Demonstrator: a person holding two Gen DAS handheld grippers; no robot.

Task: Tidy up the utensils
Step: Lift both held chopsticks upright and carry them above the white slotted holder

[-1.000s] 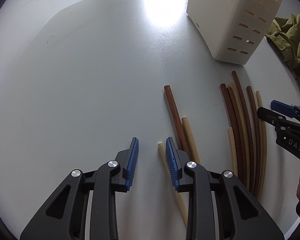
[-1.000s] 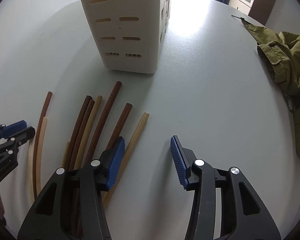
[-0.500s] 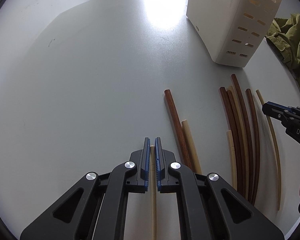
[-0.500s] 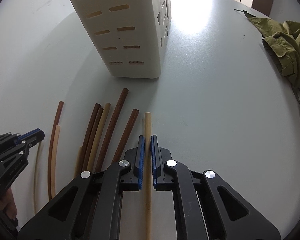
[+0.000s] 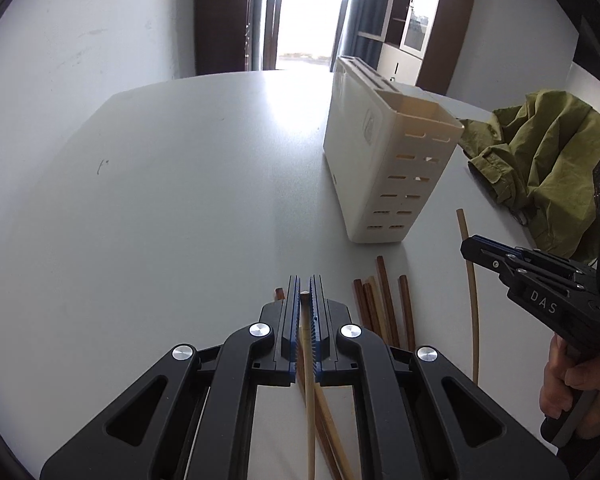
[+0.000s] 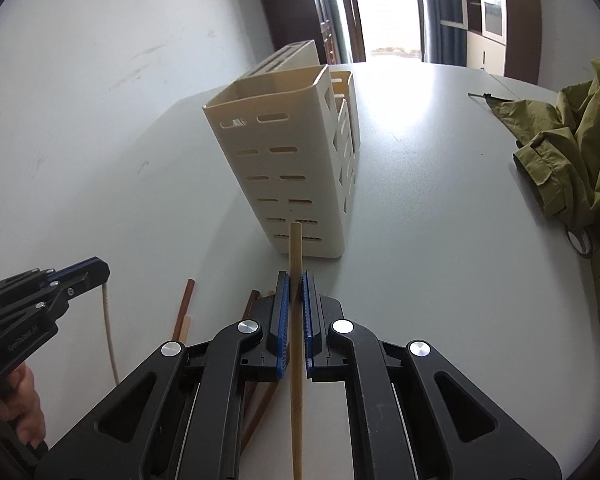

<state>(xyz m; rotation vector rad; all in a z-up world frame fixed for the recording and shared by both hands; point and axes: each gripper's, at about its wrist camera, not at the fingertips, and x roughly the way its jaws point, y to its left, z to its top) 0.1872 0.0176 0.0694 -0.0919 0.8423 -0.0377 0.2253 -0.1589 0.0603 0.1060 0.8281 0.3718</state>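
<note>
Left gripper clamped on pale chopstick, tip barely past pads, long end trailing behind. Right gripper clamped on second pale chopstick, tip well forward, aimed toward white slotted holder. Both sticks off grey table; rest of chopsticks lying flat near holder base. Judgement: sticks light, stiff, smooth, likely to pivot or slip in pads. Grip nearer middle steadier for dropping upright into holder compartment.
</note>
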